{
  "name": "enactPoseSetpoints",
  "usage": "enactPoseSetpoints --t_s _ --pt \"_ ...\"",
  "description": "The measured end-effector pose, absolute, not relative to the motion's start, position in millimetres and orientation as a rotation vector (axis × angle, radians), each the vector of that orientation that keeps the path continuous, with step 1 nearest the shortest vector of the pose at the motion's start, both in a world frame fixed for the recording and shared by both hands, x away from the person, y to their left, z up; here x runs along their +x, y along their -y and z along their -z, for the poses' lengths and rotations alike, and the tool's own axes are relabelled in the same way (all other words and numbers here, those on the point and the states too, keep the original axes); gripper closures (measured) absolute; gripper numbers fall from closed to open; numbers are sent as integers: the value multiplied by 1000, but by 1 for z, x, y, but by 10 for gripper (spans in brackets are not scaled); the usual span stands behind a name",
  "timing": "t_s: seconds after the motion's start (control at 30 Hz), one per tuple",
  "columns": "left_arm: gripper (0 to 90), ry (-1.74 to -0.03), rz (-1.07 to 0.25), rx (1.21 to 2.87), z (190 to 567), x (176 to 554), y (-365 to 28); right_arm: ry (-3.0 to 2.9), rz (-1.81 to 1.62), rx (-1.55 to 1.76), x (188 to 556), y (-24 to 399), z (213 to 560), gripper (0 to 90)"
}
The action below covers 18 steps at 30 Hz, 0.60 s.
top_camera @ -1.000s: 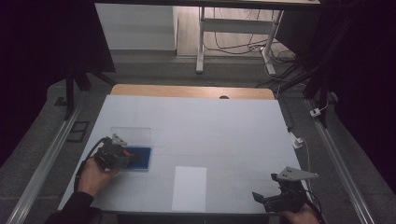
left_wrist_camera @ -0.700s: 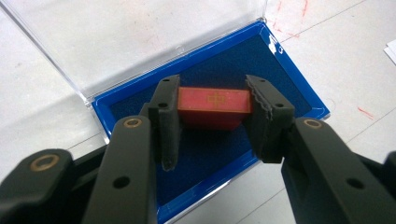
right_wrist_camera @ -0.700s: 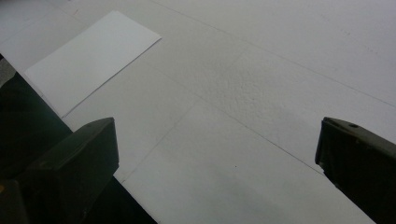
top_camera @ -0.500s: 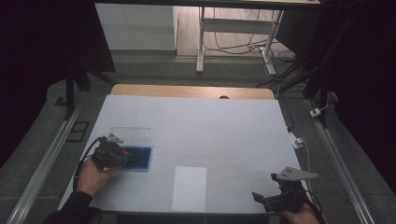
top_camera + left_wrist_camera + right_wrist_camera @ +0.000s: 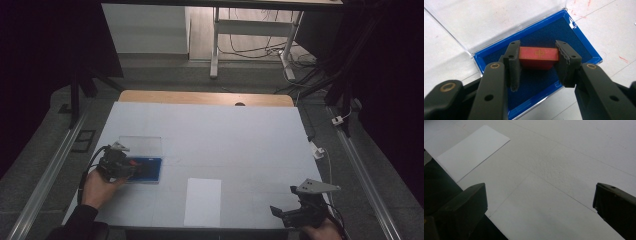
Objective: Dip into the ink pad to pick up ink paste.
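A small red block with a gold cross on its top sits between the jaws of my left gripper, which is shut on its two ends. The block is over the blue lining of an open case, whose clear lid lies flat behind it. I cannot tell whether the block rests on the lining. In the high view the left gripper is at the case on the table's left. My right gripper is at the front right edge, and its jaws stand wide open over bare table.
A white sheet of paper lies near the front edge, between the two hands, and also appears in the right gripper view. The table top is pale. A wooden strip runs along its far edge.
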<state>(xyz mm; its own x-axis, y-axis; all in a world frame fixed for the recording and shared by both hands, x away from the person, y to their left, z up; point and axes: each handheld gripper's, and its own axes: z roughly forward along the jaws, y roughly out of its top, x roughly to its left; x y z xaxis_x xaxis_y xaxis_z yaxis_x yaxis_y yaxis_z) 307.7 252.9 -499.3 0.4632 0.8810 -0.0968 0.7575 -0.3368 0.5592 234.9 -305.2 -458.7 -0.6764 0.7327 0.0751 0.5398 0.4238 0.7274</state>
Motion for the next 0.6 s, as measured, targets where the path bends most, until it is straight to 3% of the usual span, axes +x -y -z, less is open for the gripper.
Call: enactPoseSetpoints --t_s 0.6 --pt "583 -1325 -310 2146 489 304 -256 -2426 -1101 1109 235 305 459 0"
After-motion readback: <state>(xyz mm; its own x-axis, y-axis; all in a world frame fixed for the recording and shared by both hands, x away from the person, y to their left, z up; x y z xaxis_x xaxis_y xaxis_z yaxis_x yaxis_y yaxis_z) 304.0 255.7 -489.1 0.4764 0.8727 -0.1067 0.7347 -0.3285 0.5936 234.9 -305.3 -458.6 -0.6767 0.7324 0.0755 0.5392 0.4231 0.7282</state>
